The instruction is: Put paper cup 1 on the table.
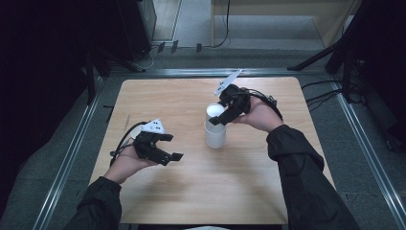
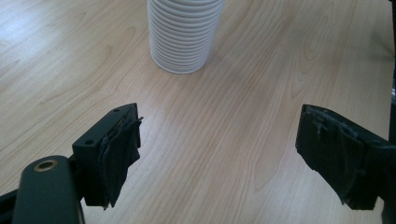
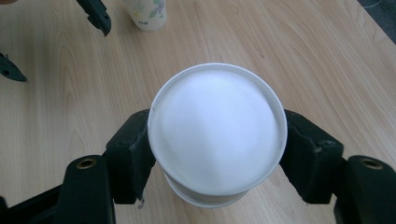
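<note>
Two handheld grippers are seen over a pale wooden table (image 1: 268, 191), where a cup is being taken off a stack. The right gripper (image 1: 219, 116), held at the far right of the table's middle, is pinching the top paper cup (image 3: 217, 128), with one black jaw pressed against each side of its wall. The cup is upside down, its white base turned upward. It sits at the top of the ribbed stack of white paper cups (image 2: 184, 32), which stands near the centre of the table. The rim of the next cup can be made out just beneath it in the right gripper view.

The left gripper (image 1: 170, 146) is held at the near left, well apart from the stack. Its jaws are spread wide, and nothing lies between its worn pads (image 2: 122, 154). A single patterned paper cup (image 3: 145, 13) stands on the table close to this gripper.

By the look of it, a straight upward lift is called for, so that the pinched cup slides free without tipping the stack. The squeeze is best kept light, since thin paper walls are easily dented. Should the next cup cling and rise with the first, the stack could be steadied low down by the open left gripper before the lift is carried on. Whether the cup has already come loose from the one below cannot be told from these views.
</note>
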`<state>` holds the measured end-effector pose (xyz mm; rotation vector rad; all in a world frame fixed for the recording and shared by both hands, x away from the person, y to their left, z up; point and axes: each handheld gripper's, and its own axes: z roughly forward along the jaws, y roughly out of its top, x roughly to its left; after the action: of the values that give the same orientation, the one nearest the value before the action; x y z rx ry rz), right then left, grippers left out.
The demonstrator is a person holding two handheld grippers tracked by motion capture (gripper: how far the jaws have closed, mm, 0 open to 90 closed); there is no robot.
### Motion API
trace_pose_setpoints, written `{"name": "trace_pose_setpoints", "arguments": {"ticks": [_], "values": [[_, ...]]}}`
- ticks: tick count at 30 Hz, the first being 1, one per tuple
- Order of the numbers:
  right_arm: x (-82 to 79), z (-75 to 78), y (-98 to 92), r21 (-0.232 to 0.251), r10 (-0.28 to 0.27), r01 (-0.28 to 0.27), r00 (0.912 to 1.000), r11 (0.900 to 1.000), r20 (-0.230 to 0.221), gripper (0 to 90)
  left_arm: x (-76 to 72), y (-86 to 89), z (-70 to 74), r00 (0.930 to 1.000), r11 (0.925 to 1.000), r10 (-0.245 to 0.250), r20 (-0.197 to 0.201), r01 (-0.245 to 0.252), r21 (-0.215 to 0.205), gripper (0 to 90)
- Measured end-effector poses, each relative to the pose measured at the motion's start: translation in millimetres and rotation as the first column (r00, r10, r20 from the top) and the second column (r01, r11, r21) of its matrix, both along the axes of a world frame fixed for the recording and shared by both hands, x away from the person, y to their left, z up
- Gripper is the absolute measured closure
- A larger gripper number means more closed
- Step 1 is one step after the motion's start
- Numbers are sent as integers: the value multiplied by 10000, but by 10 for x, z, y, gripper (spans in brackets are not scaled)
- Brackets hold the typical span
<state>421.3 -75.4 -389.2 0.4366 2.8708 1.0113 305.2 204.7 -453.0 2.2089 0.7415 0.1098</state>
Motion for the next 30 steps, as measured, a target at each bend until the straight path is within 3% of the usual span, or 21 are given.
{"name": "trace_pose_setpoints", "arguments": {"ticks": [16, 26, 30], "values": [[6, 146, -7, -246, -32, 29, 9999, 9997, -115, 343, 20, 53, 1, 9998, 9997, 203, 5, -203, -127, 141], [-30, 435, 4, -245, -139, 135, 9998, 9996, -141, 347, 42, 118, 36, 9994, 9988, 348, -32, -349, -353, 141], [-57, 615, -14, -33, -205, 205, 9998, 9998, -43, 347, 42, 111, 37, 9993, 9987, 370, -47, -371, -351, 140]]}}
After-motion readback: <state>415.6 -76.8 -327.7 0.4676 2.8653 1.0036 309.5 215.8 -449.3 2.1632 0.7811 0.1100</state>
